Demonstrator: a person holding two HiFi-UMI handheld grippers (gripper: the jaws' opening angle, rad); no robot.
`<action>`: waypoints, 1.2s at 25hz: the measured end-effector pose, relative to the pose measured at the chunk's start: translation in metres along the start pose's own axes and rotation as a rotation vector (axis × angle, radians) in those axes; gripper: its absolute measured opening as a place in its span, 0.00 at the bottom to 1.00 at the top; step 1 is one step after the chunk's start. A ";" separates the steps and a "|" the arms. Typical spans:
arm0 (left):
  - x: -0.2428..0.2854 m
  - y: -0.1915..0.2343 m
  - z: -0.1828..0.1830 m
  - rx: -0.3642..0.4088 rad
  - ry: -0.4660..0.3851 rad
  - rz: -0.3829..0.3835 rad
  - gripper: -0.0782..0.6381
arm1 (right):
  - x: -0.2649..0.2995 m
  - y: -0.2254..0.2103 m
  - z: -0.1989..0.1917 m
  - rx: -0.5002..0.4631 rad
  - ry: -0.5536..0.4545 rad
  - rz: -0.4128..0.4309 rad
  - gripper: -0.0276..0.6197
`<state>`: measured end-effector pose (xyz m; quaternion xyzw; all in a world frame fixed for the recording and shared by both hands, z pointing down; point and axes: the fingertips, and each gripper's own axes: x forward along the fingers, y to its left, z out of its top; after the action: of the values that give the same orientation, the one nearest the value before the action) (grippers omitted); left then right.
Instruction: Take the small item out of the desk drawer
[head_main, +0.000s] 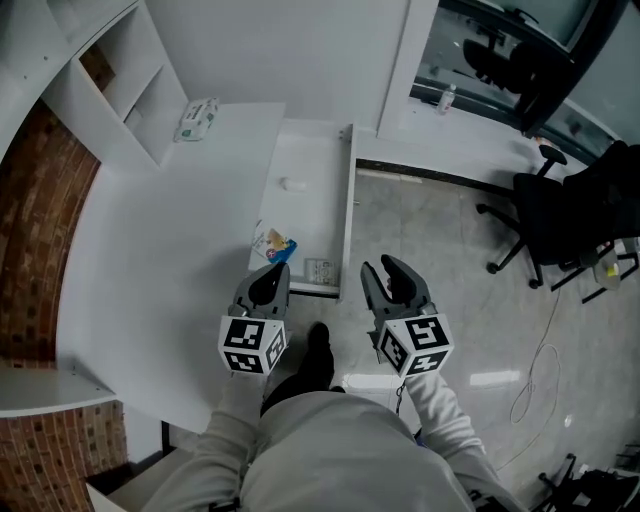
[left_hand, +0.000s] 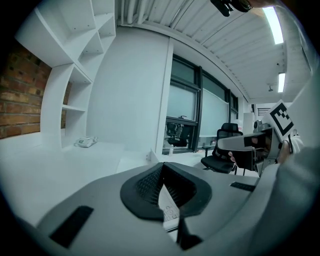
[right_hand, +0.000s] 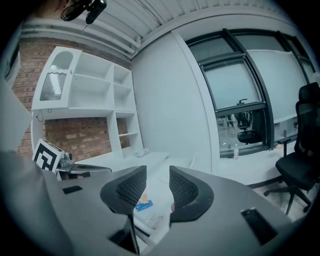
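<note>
Your left gripper (head_main: 270, 276) hangs over the near end of the open drawer (head_main: 348, 205) with its jaws closed together and empty. Your right gripper (head_main: 389, 272) has its jaws partly apart with nothing between them, just right of the drawer's side rim, over bare floor (head_main: 440, 230). A small white item (head_main: 293, 184) lies at the far end of the drawer. A colourful packet (head_main: 274, 245) and a printed card (head_main: 318, 270) lie near the drawer's front edge.

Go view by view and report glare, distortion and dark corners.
Head view: even light, sharp, one bright reflection on the floor. Left gripper view: fisheye bows the shelves, ceiling light blown out, corners black. Right gripper view: same bowing on the window frame, black corners.
</note>
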<state>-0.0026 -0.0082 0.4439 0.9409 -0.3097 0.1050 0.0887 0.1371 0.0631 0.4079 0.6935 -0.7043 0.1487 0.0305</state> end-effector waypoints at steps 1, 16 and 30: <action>0.007 0.006 0.000 -0.001 0.005 -0.001 0.13 | 0.010 0.000 0.003 -0.004 0.001 0.000 0.28; 0.057 0.062 0.008 -0.070 0.006 -0.004 0.13 | 0.104 -0.001 0.020 -0.053 0.045 0.030 0.28; 0.076 0.109 0.014 -0.105 0.005 0.097 0.14 | 0.183 -0.002 0.027 -0.139 0.105 0.136 0.28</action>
<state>-0.0064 -0.1402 0.4610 0.9186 -0.3596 0.0950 0.1334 0.1364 -0.1207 0.4282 0.6317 -0.7557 0.1372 0.1053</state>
